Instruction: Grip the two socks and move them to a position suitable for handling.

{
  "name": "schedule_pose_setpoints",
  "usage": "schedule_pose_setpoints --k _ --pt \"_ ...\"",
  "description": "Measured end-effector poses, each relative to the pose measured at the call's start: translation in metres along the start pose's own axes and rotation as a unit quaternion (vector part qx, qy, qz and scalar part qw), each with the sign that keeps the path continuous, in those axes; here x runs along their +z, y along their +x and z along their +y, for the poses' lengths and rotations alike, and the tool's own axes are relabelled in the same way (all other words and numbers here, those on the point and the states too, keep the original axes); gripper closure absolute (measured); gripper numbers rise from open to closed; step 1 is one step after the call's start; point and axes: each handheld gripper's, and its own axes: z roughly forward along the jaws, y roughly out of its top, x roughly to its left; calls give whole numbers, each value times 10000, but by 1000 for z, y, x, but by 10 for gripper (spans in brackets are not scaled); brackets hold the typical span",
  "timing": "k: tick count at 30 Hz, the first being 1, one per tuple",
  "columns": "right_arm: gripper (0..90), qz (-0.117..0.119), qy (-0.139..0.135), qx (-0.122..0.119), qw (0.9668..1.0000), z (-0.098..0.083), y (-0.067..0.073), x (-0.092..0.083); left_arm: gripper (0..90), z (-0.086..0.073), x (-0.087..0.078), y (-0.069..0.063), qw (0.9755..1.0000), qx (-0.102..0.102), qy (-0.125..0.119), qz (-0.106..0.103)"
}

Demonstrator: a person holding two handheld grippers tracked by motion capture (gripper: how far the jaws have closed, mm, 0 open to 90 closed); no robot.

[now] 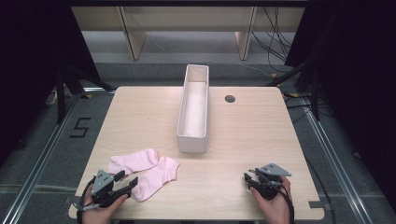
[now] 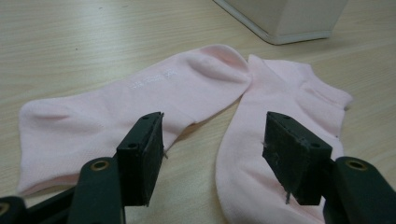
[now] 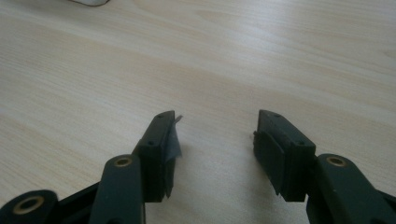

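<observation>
Nearest the worktop's (image 1: 243, 154) front edge, held low in the person's hands: left tool (image 1: 129, 181) and right tool (image 1: 249, 178). Both spread wide, nothing gripped, nothing pressed by any pad. Left tool aimed straight at the pair of pink socks, jaws straddling the gap where the two meet, as seen in the left gripper view — apparently lined up for a first pick, hovering just short of the cloth rather than on it. Contact with the fabric not clear enough to call. Right tool parked well apart on the other side, over bare wood, likely kept out of the way until needed.

Next out: near sock (image 2: 275, 135), lying flat, slanting away from the left tool. Beside it the far sock (image 2: 116, 112), also flat, stretching off to the left. The two touching or just overlapping at one end, forming a shallow V. Laid out spread and unfolded, probably for easy access from the front.

Farther still, at the worktop's middle: long white box (image 1: 192, 140), open at the top, empty, set lengthwise away from the person — seemingly the destination for the socks, near end just beyond them. Past that, a small dark grommet hole (image 1: 229, 98) near the back right.
</observation>
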Motion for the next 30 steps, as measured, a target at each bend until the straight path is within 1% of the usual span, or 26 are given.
schedule_pose_setpoints --k 1,2,3,5,6,7,8,10,11,13,14,15,16,17,19,20,21,22,23,24,25,26,27,28,29,30 --pt "480 11 -2 -134 9999 0 -1 1 379 0 0 1 10000 30 19 -6" --pt "480 11 -2 -134 9999 0 -1 1 382 0 0 1 10000 30 19 -6" --pt "471 -24 100 130 9999 0 4 -1 385 0 0 0 10000 66 54 30" --pt "471 10 96 138 9999 0 4 -1 391 1 0 0 10000 67 58 45" --pt "469 -97 4 -43 9999 0 1 1 391 1 1 0 10000 65 18 30" --pt "455 147 71 -32 9999 1 -1 1 399 1 1 -1 10000 64 9 57" --pt "444 183 75 67 9998 1 0 1 404 0 1 -2 9999 153 -63 -23" --pt "441 -54 38 -95 9999 1 1 0 416 -1 -2 -3 9997 244 -20 -57" --pt "440 -4 91 -56 9999 1 2 1 422 -1 -2 -4 9996 245 -50 -104" --pt "442 -19 43 -120 9999 1 2 2 444 1 -1 -5 9995 272 -93 -145" --pt "443 -38 38 -143 9999 1 2 2 462 7 -3 -9 9992 322 -94 -232" --pt "443 -151 -2 -182 9997 0 4 3 486 12 -4 -11 9989 365 -32 -303" --pt "443 -118 76 -153 9998 1 4 3 511 17 -3 -14 9987 371 68 -348" --pt "443 -38 132 -170 9998 2 3 3 527 22 -2 -16 9980 455 179 -401" --pt "443 -39 130 -162 9998 2 3 3 545 25 0 -18 9978 452 190 -446" --pt "446 0 118 -135 9998 2 3 3 583 32 8 -23 9969 455 327 -559" --pt "446 0 118 -135 9998 2 3 3 592 32 8 -23 9969 455 327 -559" --pt "448 -46 123 -150 9998 2 3 3 602 37 14 -28 9951 575 507 -632" --pt "448 -46 123 -150 9998 2 3 3 603 37 14 -28 9951 575 507 -632" --pt "448 -88 94 -191 9997 2 2 3 607 41 23 -34 9912 817 772 -698" --pt "448 -89 94 -189 9997 2 2 3 614 41 28 -35 9898 896 847 -718" --pt "448 -89 94 -189 9997 2 2 3 616 41 28 -35 9898 896 847 -718" --pt "448 -81 105 -185 9997 2 3 3 617 43 35 -35 9837 1170 1174 -699" --pt "448 -81 105 -185 9997 2 3 3 619 43 35 -35 9837 1170 1174 -699" --pt "448 -84 101 -189 9997 2 3 3 620 42 39 -36 9827 1191 1234 -698" --pt "448 -83 105 -190 9997 2 3 3 620 39 45 -36 9819 1128 1363 -681"
